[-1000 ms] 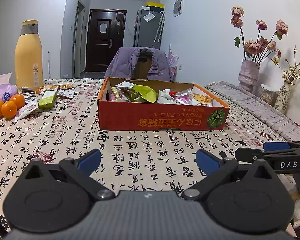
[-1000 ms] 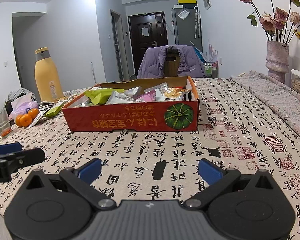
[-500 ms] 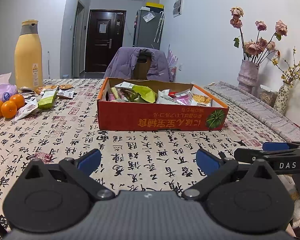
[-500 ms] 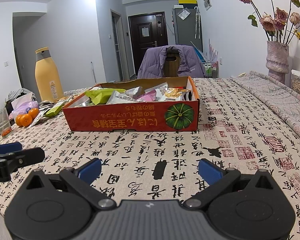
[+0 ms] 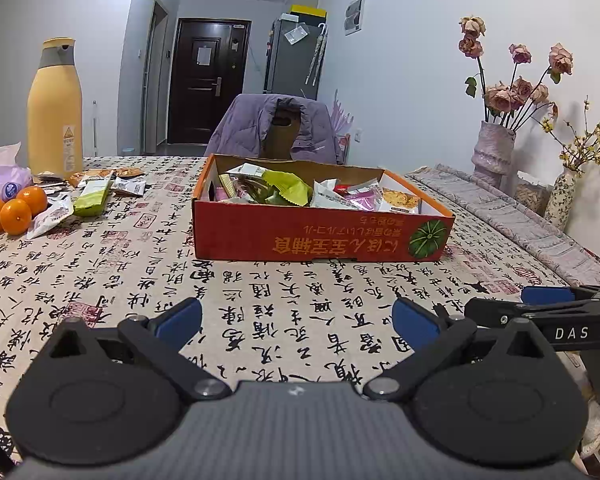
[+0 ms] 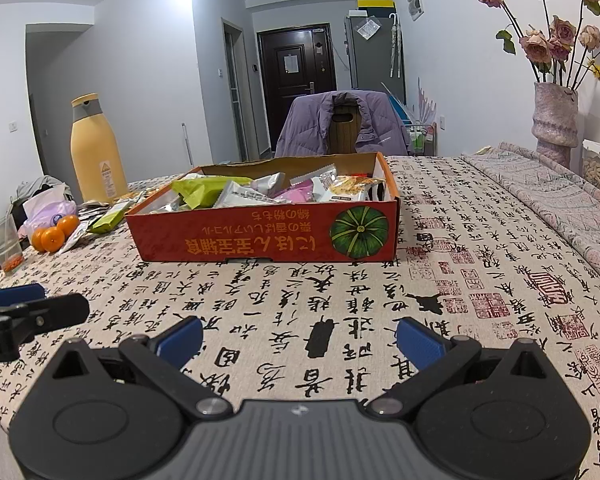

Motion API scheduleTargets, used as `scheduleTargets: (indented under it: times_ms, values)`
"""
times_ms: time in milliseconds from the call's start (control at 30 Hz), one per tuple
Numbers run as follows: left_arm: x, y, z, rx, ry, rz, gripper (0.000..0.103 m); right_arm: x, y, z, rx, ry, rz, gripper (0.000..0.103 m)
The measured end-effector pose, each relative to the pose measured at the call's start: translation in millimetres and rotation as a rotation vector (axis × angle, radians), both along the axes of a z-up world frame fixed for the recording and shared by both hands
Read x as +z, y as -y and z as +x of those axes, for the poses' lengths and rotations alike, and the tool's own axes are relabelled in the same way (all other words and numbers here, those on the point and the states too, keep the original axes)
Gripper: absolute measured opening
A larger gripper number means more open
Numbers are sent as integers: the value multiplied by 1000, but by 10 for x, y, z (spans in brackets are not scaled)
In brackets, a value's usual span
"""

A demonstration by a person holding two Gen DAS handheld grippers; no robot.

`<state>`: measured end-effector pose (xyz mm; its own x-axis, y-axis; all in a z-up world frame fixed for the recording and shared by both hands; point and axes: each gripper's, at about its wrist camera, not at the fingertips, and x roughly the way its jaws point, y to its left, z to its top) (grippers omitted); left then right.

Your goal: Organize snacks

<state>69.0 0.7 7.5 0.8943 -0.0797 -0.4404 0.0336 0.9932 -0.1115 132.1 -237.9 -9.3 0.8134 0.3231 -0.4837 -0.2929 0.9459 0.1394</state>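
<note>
Both jaws spread wide, empty: left gripper [image 5: 296,316] and right gripper [image 6: 300,336] low over near tablecloth [image 6: 440,292]. Red box [image 5: 320,236] mid-table, already stuffed with packets. Loose snacks [image 5: 94,196] far left beside oranges [image 5: 14,212]. Best reached leftward, pinching a wrapper's edge, clear of the fruit.

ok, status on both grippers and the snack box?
Left gripper open, empty, low over tablecloth. Right gripper the same. Red snack box ahead, part filled; loose packets left beside oranges. Nothing between fingers and box.
</note>
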Motion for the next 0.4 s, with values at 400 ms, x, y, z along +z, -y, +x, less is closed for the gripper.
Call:
scheduleTargets:
  times_ms: [400]
  values:
    - [-13,-34,-1,-6,8,-12,103,-36,-23,-6,2,-6,-3,103]
